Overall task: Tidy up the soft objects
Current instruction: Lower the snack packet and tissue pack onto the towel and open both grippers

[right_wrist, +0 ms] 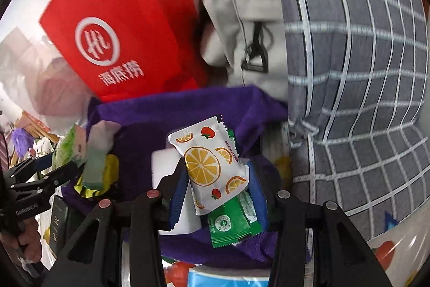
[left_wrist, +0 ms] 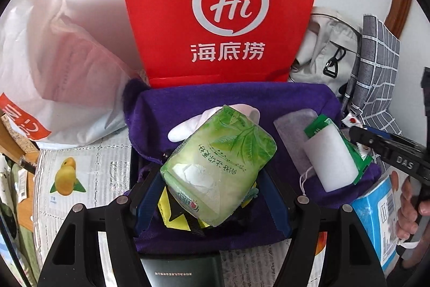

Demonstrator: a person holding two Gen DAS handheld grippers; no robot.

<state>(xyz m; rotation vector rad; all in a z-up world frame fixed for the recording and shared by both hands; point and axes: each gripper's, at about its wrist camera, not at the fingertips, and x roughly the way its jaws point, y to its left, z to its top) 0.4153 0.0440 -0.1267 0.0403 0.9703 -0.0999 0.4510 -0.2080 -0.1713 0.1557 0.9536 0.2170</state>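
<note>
**A:** Left wrist view first. Where was the tissue pack?

**B:** The green tissue pack (left_wrist: 219, 168) sat between the fingers of the left gripper (left_wrist: 212, 195), pinched at its near end, far end tilted up over the purple towel (left_wrist: 236, 96). Leaf print, Chinese text on it, too warped to read.

**A:** Other items there?

**B:** One white glove (left_wrist: 196, 123) under the pack's far end. One white roll (left_wrist: 330, 160) in a torn green wrapper to the right, on the towel, beside a grey pad (left_wrist: 293, 125). One red paper bag (left_wrist: 217, 10) behind, logo "Hi" and 海底捞. One white plastic bag (left_wrist: 59, 66) left. The right gripper (left_wrist: 376, 139) showed at the right edge, marked "DAS".

**A:** Right wrist view?

**B:** The right gripper (right_wrist: 217, 179) was closed on one white snack packet (right_wrist: 212, 166), orange slices and strawberries printed on it. The packet stood upright between the blue pads (right_wrist: 178, 195), top end sticking out above them. Text on it was illegible.

**A:** Below it?

**B:** One green sachet (right_wrist: 233, 222) and the white roll (right_wrist: 166, 168), both on the purple towel (right_wrist: 172, 114). Left gripper (right_wrist: 53, 171) at the left edge, clamped on the tissue pack (right_wrist: 72, 149). Red bag (right_wrist: 118, 26) behind; grey checked cloth (right_wrist: 360, 88) on the right.
</note>
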